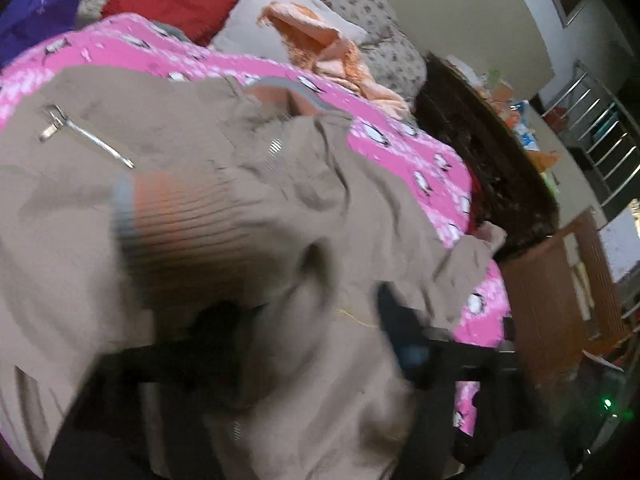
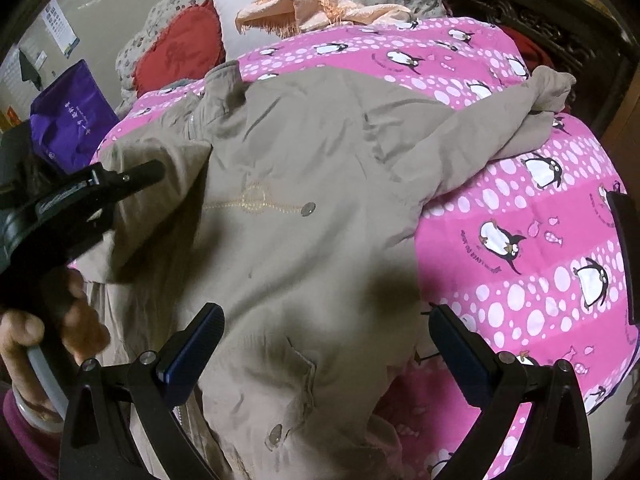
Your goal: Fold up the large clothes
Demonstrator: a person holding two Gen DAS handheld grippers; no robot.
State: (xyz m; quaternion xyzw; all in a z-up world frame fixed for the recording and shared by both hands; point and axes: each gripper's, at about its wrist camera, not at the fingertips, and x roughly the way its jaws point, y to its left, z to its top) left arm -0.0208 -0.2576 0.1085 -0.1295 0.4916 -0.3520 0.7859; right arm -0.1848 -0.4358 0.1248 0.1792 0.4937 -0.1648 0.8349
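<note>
- Black right gripper [image 2: 326, 344], jaws wide apart, hovers over jacket [image 2: 304, 216] hem at 6 o'clock, holding nothing.
- Left gripper [image 2: 132, 178], at 9 o'clock, seems clamped on a sleeve; blurred, likely mid-fold.
- Jacket sprawls on pink quilt [image 2: 520, 272]; far sleeve at 2 o'clock.
- Next, probably: right takes that sleeve, folds inward.

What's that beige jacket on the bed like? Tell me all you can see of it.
The jacket is beige-grey woven cloth, spread rumpled on the pink penguin quilt. It has a stand collar at the far end, a round stitched emblem, metal snaps, a flap pocket and zips. One sleeve trails off to the right, bunched at its end. A ribbed orange-and-grey band shows in the left view. The left gripper seems to pinch the other sleeve; the right gripper hovers open over the hem.
</note>
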